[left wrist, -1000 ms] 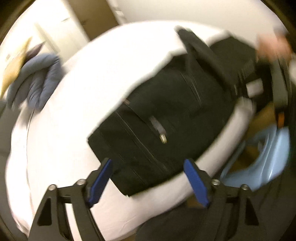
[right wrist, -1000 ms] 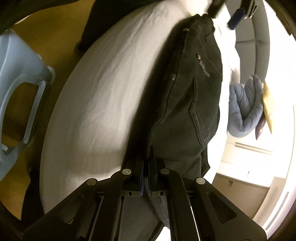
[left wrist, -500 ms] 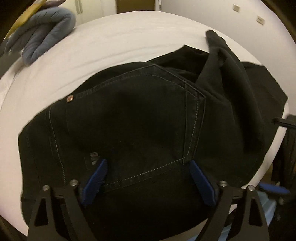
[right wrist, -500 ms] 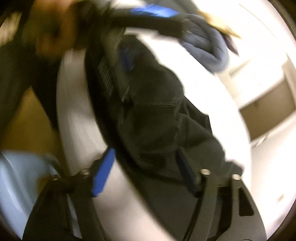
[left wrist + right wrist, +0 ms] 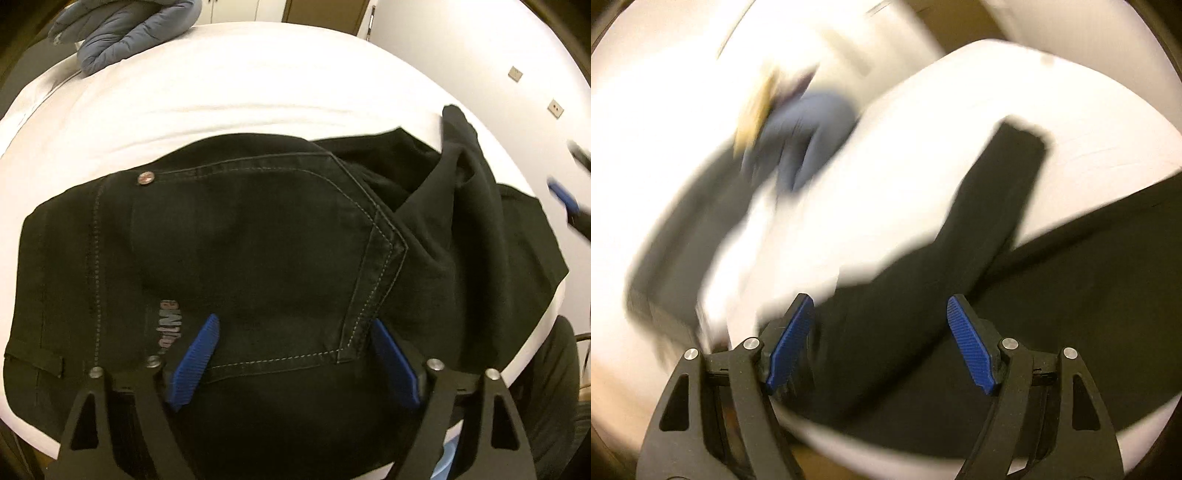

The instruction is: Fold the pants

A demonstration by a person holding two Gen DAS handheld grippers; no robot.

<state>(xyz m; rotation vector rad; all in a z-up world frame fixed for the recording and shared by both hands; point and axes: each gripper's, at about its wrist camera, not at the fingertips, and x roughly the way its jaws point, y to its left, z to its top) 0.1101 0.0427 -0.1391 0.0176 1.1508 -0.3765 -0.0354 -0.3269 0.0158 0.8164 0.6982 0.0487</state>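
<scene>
Black jeans (image 5: 258, 251) lie folded on a white bed (image 5: 240, 92), back pocket up, with a rumpled leg (image 5: 461, 166) sticking up at the right. My left gripper (image 5: 291, 354) is open and empty, hovering low over the pocket's lower edge. My right gripper (image 5: 879, 339) is open and empty over a dark pant leg (image 5: 979, 221) in a blurred view; it also shows at the right edge of the left wrist view (image 5: 565, 195).
A blue-grey puffy jacket (image 5: 125, 29) lies at the bed's far left corner. White walls and wooden doors stand behind the bed. The bed's near edge drops to a dark floor at the lower right (image 5: 546, 369).
The right gripper let go of the jeans, opened and swung away fast. The left gripper moved in over the pocket and stays open.
</scene>
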